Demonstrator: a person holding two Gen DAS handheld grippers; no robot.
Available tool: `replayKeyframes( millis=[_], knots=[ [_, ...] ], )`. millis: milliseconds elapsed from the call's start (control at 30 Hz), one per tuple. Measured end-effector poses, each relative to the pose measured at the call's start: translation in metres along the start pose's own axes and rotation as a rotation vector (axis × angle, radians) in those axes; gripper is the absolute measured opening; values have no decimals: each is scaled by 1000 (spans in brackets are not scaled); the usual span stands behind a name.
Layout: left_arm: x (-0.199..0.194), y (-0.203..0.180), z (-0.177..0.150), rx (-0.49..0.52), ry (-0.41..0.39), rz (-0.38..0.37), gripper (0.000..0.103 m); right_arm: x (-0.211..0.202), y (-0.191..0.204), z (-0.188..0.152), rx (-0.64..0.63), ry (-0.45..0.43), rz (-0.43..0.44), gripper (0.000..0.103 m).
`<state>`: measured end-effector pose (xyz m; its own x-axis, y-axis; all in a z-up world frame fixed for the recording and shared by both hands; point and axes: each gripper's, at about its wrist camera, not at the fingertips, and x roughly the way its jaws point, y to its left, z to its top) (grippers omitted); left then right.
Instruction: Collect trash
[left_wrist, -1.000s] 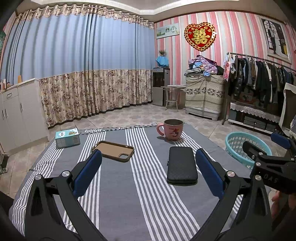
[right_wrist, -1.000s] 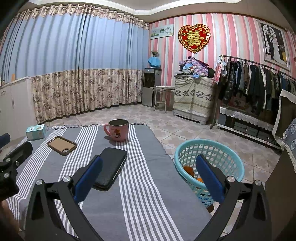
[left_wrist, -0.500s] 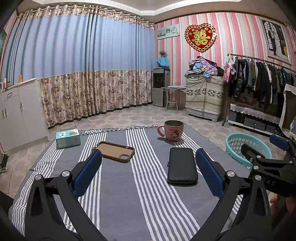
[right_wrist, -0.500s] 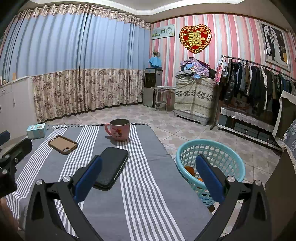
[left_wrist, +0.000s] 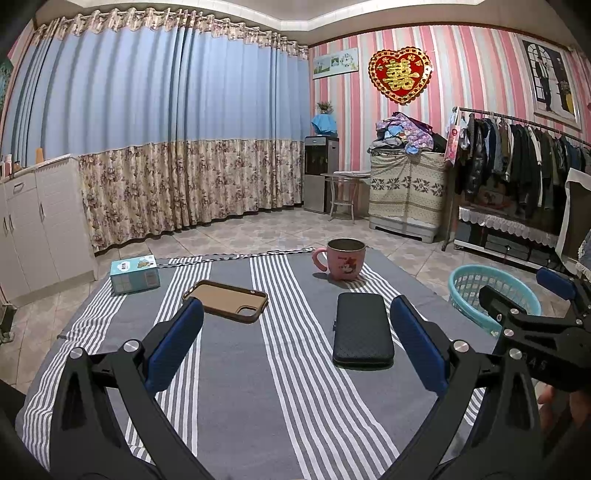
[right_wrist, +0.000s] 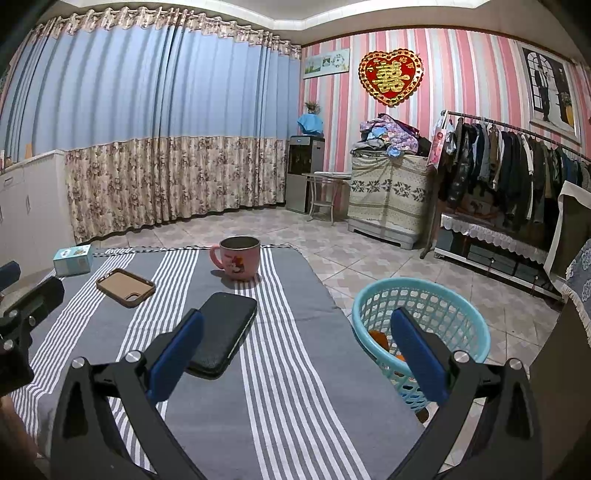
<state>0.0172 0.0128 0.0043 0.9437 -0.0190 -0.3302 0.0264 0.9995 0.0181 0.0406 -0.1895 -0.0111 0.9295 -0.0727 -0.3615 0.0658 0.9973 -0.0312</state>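
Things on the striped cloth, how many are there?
4. A small box at the far left corner, a brown phone case beside it, a pink mug at the far edge, and a black case nearest. None seems hidden.

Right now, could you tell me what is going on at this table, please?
A person holds both tools above the striped table for a trash pickup. The left gripper and right gripper are open and hold nothing. On the cloth lie a pink mug, a black case, a brown phone case and a small box. The blue basket beside the table has something orange inside.
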Motion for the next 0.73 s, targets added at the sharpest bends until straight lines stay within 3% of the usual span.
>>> replayKeyframes(
  millis=[733],
  knots=[
    [-3, -5, 3, -9, -2, 6, 98, 2, 3, 3, -5, -2, 6, 99]
  ],
)
